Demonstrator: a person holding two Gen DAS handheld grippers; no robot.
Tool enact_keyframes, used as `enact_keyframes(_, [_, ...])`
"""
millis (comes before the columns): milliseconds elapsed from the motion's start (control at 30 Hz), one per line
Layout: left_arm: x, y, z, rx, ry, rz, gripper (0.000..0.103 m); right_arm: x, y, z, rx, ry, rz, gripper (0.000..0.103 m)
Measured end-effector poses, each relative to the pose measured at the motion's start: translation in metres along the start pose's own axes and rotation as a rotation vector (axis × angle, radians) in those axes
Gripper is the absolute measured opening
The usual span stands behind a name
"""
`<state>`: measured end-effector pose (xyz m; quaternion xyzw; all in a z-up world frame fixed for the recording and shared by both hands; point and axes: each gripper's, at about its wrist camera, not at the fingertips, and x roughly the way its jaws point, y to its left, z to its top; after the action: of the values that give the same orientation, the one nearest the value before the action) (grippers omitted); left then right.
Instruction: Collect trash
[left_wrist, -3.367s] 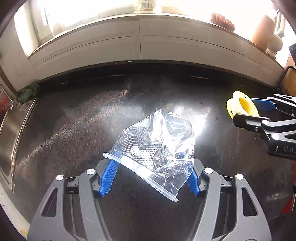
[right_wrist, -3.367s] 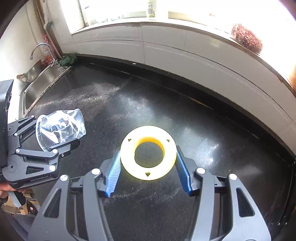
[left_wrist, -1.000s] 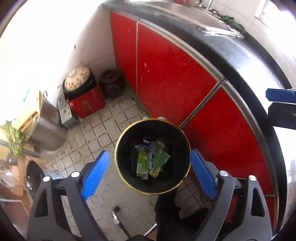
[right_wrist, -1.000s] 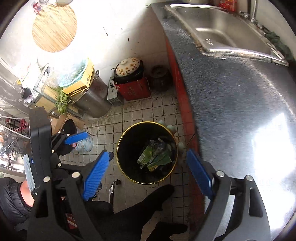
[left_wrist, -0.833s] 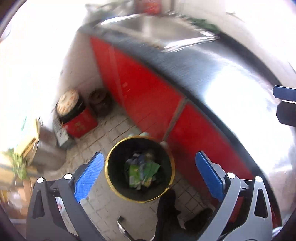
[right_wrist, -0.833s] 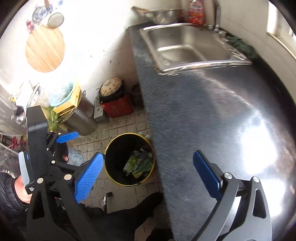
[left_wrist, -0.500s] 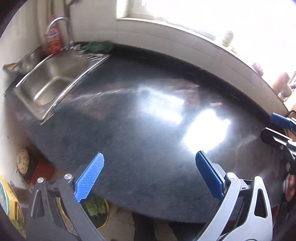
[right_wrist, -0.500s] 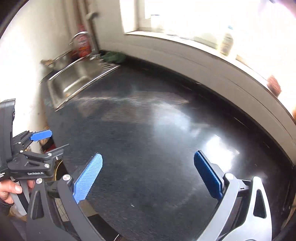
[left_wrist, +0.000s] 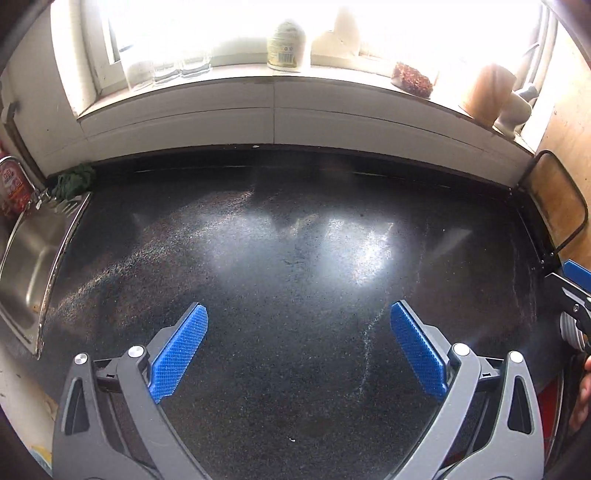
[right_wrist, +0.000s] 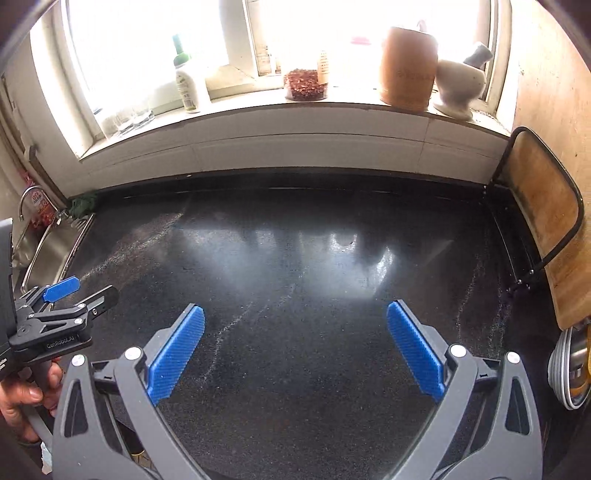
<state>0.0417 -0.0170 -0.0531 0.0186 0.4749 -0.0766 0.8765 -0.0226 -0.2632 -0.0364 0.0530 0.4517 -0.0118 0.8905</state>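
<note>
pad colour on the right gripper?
Blue, ribbed pads, clearest in the right wrist view.

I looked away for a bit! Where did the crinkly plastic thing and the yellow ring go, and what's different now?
Both were let go; neither is in view now. The left gripper and right gripper swung from the bin on the floor back over the black counter, fingers wide and empty. The sink and windowsill bottle stayed put.

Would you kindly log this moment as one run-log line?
left gripper: open, empty | right gripper: open, empty | counter: no trash in view
</note>
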Motion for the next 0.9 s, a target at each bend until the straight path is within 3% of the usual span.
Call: enact_keyframes(900, [0.003,-0.014,0.001,0.007,0.016,0.04,0.096,0.015,-0.021,-0.002,0.017,0.047,0.022,0.096])
